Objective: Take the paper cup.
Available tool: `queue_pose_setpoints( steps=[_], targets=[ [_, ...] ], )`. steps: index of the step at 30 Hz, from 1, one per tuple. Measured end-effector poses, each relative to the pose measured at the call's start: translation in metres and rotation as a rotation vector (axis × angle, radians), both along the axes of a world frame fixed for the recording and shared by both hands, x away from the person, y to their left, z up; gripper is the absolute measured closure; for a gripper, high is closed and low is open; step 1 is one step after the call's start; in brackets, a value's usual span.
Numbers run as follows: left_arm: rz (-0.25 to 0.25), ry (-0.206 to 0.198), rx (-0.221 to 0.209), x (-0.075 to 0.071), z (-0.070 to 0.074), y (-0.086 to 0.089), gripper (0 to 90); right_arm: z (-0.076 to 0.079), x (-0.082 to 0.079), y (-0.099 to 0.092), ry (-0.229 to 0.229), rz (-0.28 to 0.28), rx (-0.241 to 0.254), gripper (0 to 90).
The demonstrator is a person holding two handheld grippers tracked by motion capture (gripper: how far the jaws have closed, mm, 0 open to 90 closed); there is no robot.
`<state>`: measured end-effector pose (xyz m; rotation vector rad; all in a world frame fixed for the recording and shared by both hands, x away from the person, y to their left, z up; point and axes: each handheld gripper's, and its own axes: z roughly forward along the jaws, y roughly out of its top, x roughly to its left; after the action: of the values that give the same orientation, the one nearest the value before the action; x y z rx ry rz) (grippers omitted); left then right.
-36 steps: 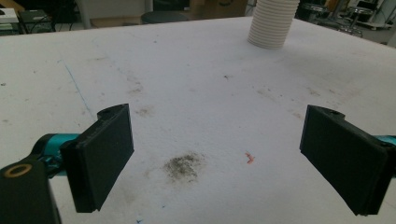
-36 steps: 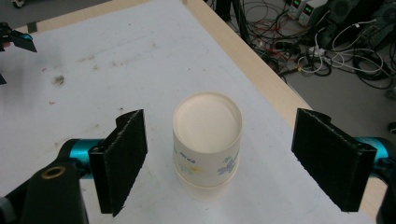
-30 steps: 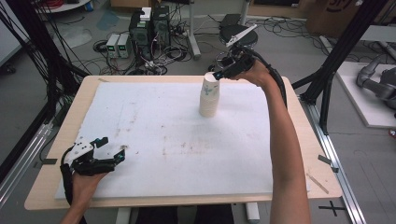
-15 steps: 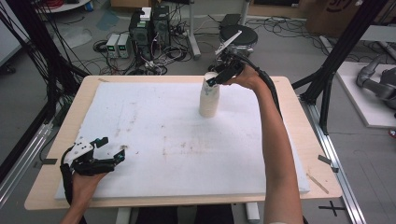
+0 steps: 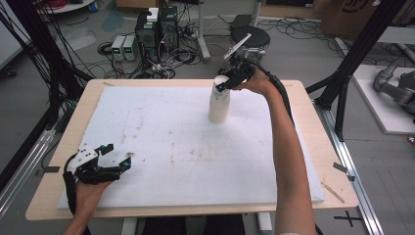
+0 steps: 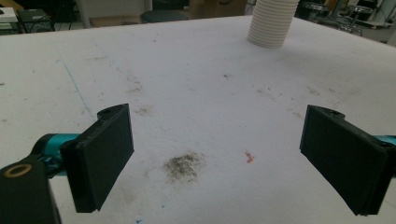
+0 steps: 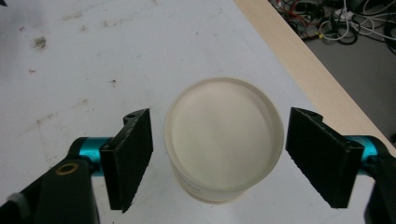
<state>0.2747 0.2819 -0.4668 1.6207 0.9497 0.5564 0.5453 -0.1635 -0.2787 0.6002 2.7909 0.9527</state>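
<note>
A tall stack of white paper cups stands upright on the white foam board, toward the far right. My right gripper hangs over its top. In the right gripper view the top cup sits between the two black jaws with a narrow gap on each side. These jaws have just been closing around the cup, and the pads do not touch it. My left gripper rests at the board's near left corner, open, with nothing between its jaws. The left gripper view shows the ribbed stack far off.
The foam board covers most of the wooden table and carries dirt smudges. Black frame posts flank the table. Computers and cables lie on the floor behind it.
My right gripper has sunk over the top of the cup stack and its jaws have narrowed around the top cup. The left gripper has kept still.
</note>
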Motion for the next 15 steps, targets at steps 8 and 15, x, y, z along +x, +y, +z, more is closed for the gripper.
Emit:
queue_pose_setpoints(
  steps=[8, 15],
  targets=[
    [0.0, -0.001, 0.004, 0.0002, 0.0, -0.0001, 9.6, -0.0004, 0.0002, -0.0022, -0.005, 0.007, 0.003, 33.3],
    [0.0, -0.001, 0.002, 0.0001, 0.0, -0.0002, 9.6, 0.0012, -0.0005, -0.0034, -0.008, 0.0, 0.006, 35.5]
  ],
)
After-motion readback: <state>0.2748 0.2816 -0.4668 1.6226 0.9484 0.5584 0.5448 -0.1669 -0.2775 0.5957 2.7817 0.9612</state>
